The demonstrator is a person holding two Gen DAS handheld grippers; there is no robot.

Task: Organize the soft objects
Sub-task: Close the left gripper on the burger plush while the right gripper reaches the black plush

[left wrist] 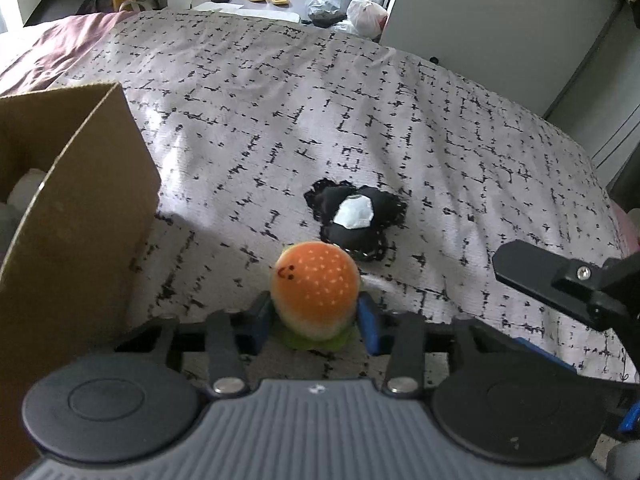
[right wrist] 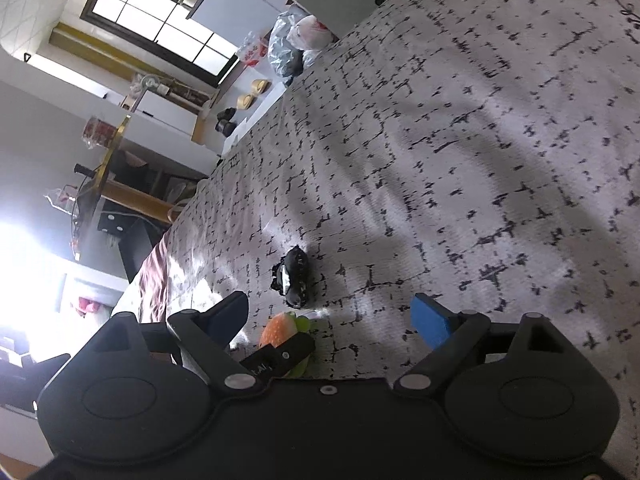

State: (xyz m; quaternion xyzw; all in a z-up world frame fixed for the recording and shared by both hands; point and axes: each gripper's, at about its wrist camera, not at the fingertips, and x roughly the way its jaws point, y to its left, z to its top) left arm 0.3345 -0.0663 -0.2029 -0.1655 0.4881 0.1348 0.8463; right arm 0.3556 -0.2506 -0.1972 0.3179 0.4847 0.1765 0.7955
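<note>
Through the left wrist camera, the left gripper (left wrist: 316,316) is clamped on a small round plush hamburger toy with an orange sesame bun and a green felt fringe (left wrist: 316,290), its blue pads pressing the toy's sides low down while the bun dome stands upright above them. An open brown cardboard box (left wrist: 80,208) stands just to the left of that claw on the grey bedspread with black dashes (left wrist: 280,100), with pale soft shapes dimly visible inside, so I judge the carry goes leftward and up over the near wall. Straight ahead, just beyond the burger, lies a floppy black fabric piece with a lacy edge and a white label (left wrist: 356,216), flat on the cover. The right wrist camera shows the right gripper (right wrist: 332,316) with its fingers spread wide and nothing between them, hovering over the bedspread (right wrist: 480,140). The black fabric piece (right wrist: 292,276) lies ahead and slightly left of it, long axis running roughly away from the claw, and the burger (right wrist: 276,330) sits near its left finger. The free right claw looks better placed for that piece.
</note>
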